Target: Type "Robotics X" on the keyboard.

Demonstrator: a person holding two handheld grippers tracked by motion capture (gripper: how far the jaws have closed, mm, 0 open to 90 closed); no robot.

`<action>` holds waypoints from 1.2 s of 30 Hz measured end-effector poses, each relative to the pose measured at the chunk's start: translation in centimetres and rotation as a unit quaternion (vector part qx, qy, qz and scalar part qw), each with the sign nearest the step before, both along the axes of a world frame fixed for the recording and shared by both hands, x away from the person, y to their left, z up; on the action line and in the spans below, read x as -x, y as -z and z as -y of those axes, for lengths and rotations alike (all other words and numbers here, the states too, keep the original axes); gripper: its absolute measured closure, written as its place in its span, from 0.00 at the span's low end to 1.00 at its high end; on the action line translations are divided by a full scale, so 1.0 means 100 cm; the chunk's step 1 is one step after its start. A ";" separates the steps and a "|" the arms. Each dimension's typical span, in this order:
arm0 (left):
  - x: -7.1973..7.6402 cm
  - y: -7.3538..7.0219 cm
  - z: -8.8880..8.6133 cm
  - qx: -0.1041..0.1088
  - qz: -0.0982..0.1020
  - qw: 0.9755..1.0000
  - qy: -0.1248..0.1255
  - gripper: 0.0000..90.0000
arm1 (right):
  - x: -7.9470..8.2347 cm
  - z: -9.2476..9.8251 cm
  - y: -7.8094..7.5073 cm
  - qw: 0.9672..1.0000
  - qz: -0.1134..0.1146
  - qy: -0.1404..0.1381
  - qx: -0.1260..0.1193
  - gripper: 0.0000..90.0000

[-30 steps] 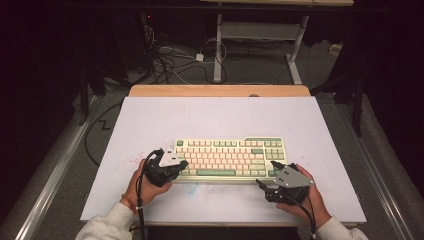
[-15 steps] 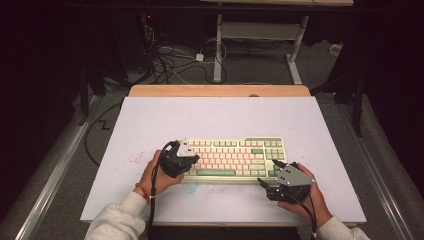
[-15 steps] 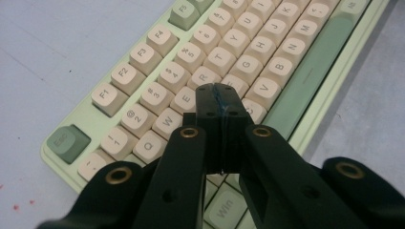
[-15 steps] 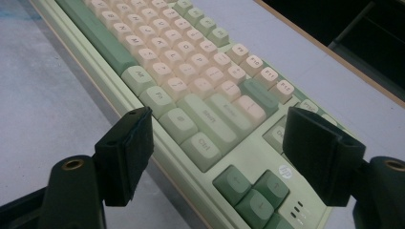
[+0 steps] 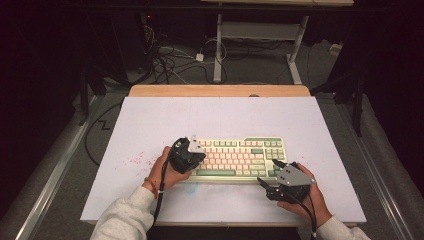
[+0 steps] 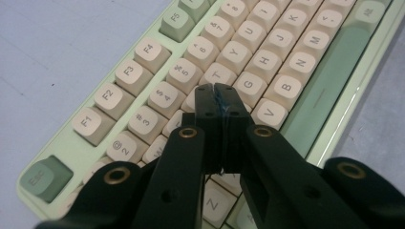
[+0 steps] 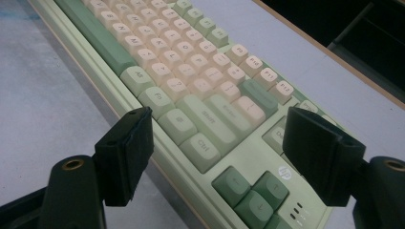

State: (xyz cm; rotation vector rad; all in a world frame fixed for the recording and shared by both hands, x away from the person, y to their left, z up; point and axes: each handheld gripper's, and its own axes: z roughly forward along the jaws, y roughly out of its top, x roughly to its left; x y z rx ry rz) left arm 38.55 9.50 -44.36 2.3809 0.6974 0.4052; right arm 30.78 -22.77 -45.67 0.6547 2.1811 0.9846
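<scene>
A pale green keyboard (image 5: pixel 240 155) with cream and green keys lies across the near middle of the white table top (image 5: pixel 220 115). My left gripper (image 5: pixel 196 151) hovers over the keyboard's left end. In the left gripper view its black jaws (image 6: pixel 218 91) are pressed together with nothing between them, tips just above the T key on the keyboard (image 6: pixel 267 57). My right gripper (image 5: pixel 269 173) sits at the keyboard's near right corner. Its jaws (image 7: pixel 222 125) stand wide open on either side of the Ctrl and arrow keys of the keyboard (image 7: pixel 191 71), touching nothing.
A wooden strip (image 5: pixel 220 90) borders the table's far edge. Faint red specks (image 5: pixel 137 160) mark the surface left of the keyboard. Cables (image 5: pixel 170 60) and a desk frame (image 5: pixel 260 35) lie on the dark floor beyond the table.
The left hand has carried its shut gripper rightward and a little forward, from beside the keyboard's left edge to over its left keys. The right gripper has stayed still.
</scene>
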 end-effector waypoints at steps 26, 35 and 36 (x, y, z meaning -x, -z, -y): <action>-0.022 0.003 0.034 -0.028 -0.010 0.999 0.012 0.96 | -0.001 0.000 0.002 1.000 -0.008 -0.005 0.008 0.30; -0.014 -0.009 0.024 -0.008 0.020 1.000 0.007 0.91 | -0.001 0.000 0.000 1.000 -0.008 -0.006 0.006 0.30; -0.013 -0.010 0.023 -0.003 0.022 1.000 0.008 0.90 | -0.001 0.000 0.000 1.000 -0.008 -0.006 0.006 0.30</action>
